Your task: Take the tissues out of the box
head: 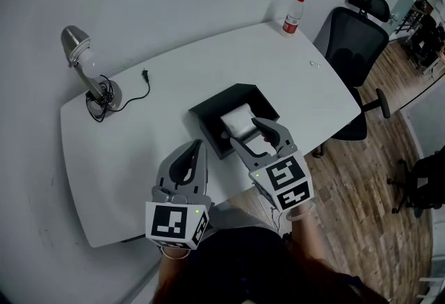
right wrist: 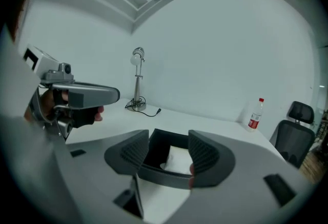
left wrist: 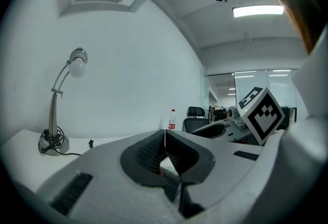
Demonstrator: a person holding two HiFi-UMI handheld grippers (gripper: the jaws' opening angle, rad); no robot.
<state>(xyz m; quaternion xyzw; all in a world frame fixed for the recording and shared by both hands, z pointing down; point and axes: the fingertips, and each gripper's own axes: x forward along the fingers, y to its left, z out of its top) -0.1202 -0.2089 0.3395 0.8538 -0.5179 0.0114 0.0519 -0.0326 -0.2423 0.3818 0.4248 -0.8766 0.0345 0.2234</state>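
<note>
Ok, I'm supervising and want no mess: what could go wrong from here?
Nothing holds the box: the left gripper is shut beside it, so tugging the tissues may drag it. It lies near the front edge of the table and could slide off. The right gripper, open, frames the near wall; closing early might catch that.

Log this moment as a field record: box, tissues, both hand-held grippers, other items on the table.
box: black, open-topped, in the middle of the table
tissues: white stack inside the box
left hand-held gripper: jaws together, nothing between them
right hand-held gripper: jaws apart, aimed at the tissues, not gripping them
other items: desk lamp at the far left; bottle at the far right corner
</note>
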